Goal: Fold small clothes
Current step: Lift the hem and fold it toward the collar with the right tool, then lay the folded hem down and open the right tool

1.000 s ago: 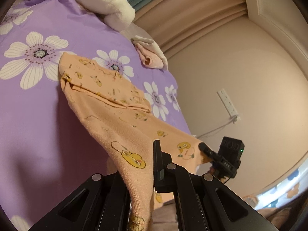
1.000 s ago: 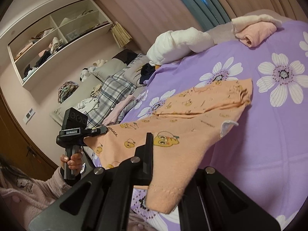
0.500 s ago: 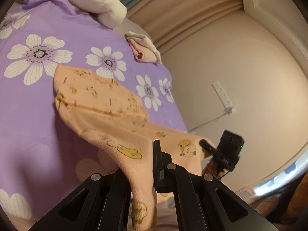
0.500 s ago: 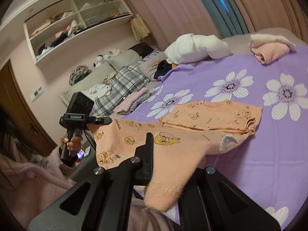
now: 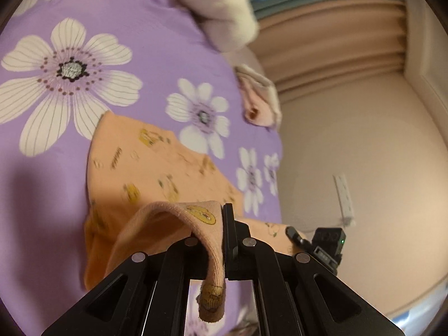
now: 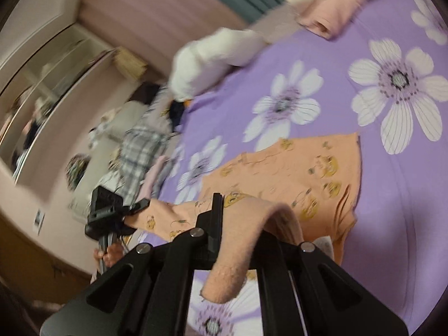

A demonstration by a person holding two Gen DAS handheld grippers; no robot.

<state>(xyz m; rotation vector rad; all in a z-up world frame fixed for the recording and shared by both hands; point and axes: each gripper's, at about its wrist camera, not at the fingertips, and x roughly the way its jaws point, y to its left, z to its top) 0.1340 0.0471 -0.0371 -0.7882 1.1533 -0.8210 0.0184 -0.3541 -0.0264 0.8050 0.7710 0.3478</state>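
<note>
The left gripper [image 5: 221, 235] is pinching an edge of the orange garment [image 5: 156, 168], its jaws closed down onto the fabric, and a cuff-like end of the cloth is draping over the jaws and hanging down between the gripper's arms. Ahead of those jaws the rest of the orange garment is lying on the purple flowered bedspread [image 5: 134, 28], its far edge reaching toward a white daisy print. To the right of the left jaws the right gripper [image 5: 294, 233] is showing at the garment's other near corner. In the right wrist view the right gripper [image 6: 224, 218] is likewise clamping the cloth, jaws closed on it, with a loop of fabric arching over to the right of the jaws and a thick end dangling below. To the left of these jaws the left gripper [image 6: 140, 204] is holding the opposite corner. Beyond both pairs of jaws a folded pink item [image 6: 330, 14] and a white bundle [image 6: 212, 61] are sitting at the far end of the bedspread.
</note>
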